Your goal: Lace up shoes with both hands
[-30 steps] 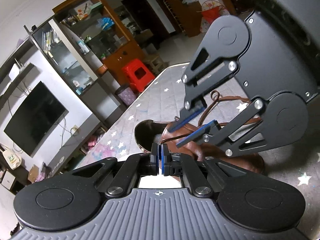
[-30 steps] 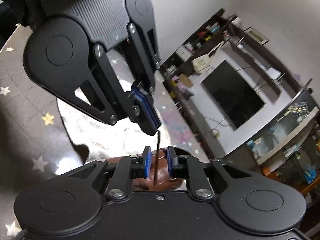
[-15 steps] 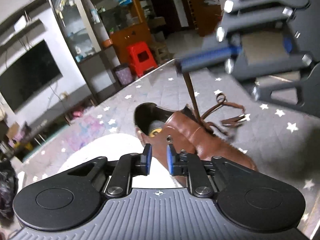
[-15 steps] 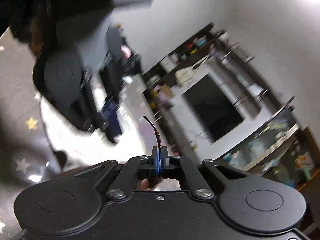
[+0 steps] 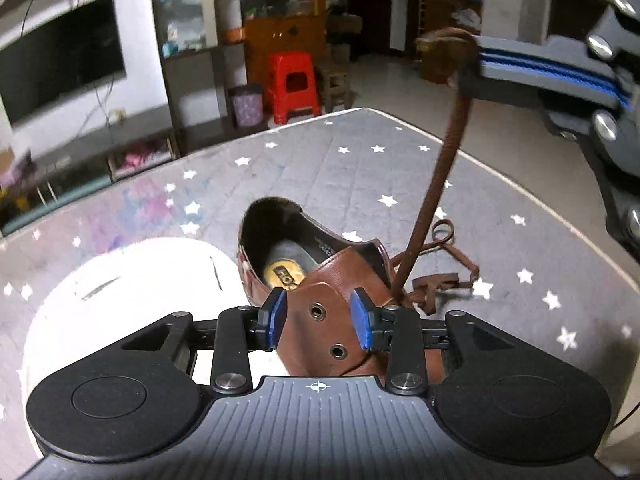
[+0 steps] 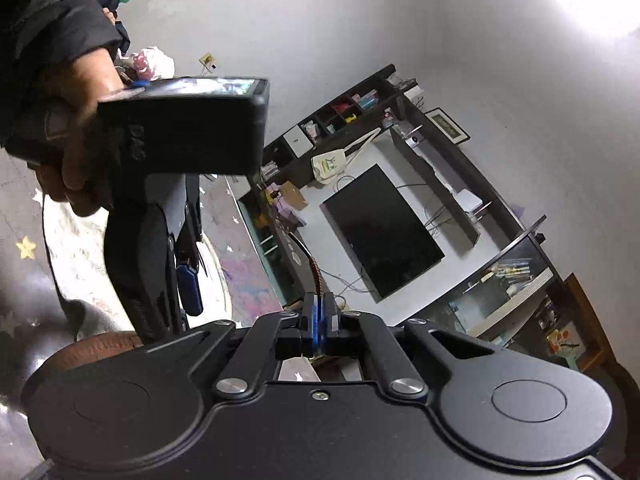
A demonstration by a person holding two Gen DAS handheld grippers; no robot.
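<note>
Near mat corner [image 5: 362, 110], shoe [image 5: 320, 280] — left tongs [image 5: 319, 322] opening astride eyelet flap, right tongs [image 6: 319, 316] clamping lace [image 5: 436, 184].

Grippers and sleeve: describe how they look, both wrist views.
The left gripper and right gripper look alike: black linkage arms with silver screws, round black discs either side, blue pads on the fingers. The left body is grey and ribbed, with a small crosshair mark. The sleeve above the left hand is dark.

Star-print table [image 5: 360, 168] bare beyond brown shoe [image 5: 320, 280]; taut lace [image 5: 432, 184] crosses right of it, loose lace coil [image 5: 444, 236] beside, white disc [image 5: 132, 280] left.
</note>
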